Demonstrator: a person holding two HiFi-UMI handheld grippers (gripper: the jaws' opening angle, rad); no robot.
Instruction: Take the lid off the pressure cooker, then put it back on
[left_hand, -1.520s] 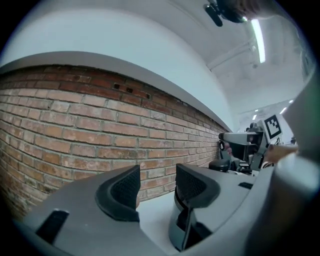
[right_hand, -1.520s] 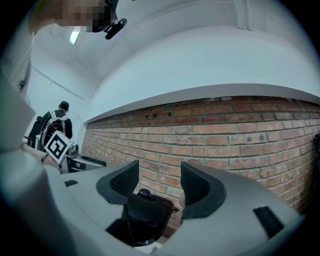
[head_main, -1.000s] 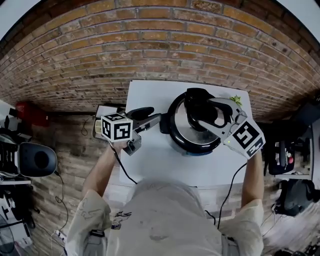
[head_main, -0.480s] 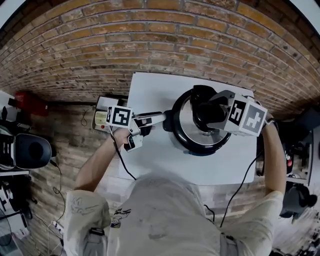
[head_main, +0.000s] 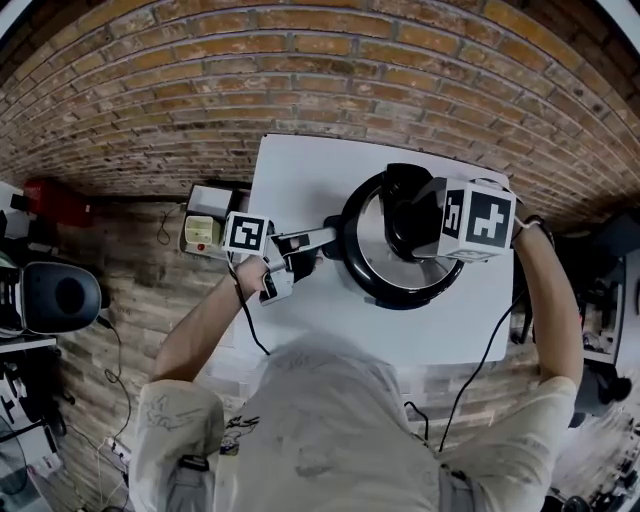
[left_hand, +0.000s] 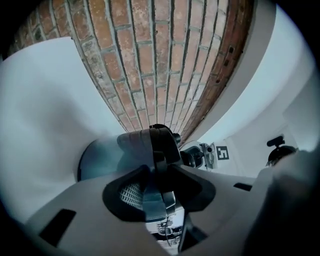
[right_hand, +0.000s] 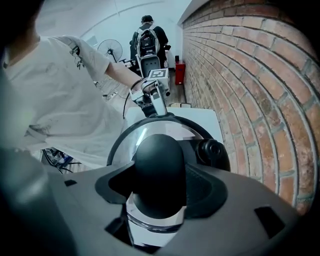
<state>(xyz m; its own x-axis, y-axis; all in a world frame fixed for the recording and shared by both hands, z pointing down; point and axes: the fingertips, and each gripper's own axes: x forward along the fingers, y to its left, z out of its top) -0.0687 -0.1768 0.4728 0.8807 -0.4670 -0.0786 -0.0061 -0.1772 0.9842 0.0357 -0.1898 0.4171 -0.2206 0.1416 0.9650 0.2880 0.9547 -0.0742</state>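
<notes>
Pressure cooker lid (head_main: 372, 252): seated. My left gripper (left_hand: 156, 197), jaws just closing in, pinches side handle (left_hand: 147, 145); right gripper (right_hand: 159, 200) straddles lid knob (right_hand: 159, 165), apparently unclamped. Lift-off looks near.

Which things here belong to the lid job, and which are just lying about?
Job: pressure cooker; its lid; lid knob, between the jaws of the right gripper; side handle, between the jaws of the left gripper, which have just been closing.
Lying about: red object; box beside the table; fan.
</notes>
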